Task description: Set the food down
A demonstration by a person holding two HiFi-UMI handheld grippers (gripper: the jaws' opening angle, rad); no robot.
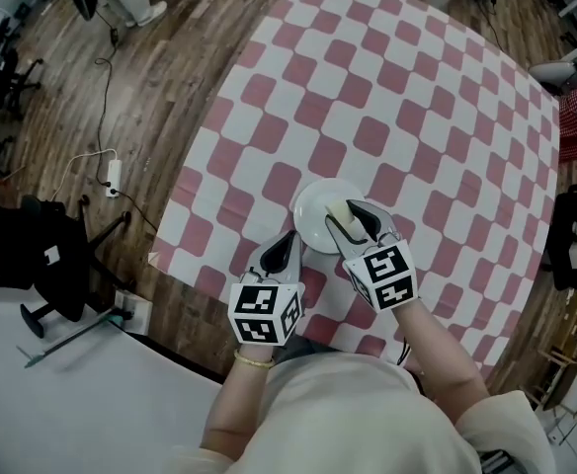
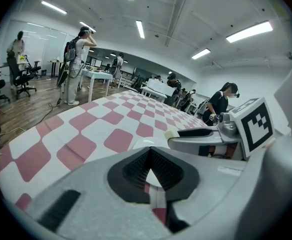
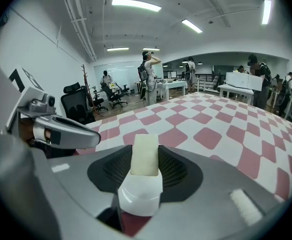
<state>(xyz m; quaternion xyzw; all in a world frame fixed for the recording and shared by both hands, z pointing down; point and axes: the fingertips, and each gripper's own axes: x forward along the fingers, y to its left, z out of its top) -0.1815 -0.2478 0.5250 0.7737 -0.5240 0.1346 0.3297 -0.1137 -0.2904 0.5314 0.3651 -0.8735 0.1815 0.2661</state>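
Clamped upright between the jaws of the right gripper (image 1: 351, 217): pale food block (image 3: 145, 154), just above white plate (image 1: 313, 223) toward the 6 o'clock edge of checked table (image 1: 417, 97). At the plate's 7 o'clock, left gripper (image 1: 293, 238), jaws pressed together, empty.

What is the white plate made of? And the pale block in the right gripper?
The plate looks like glazed ceramic or hard plastic: smooth, white, with a glossy rim. The pale block looks soft and matte, cream-coloured with rounded edges, perhaps tofu or cake; I cannot tell which.
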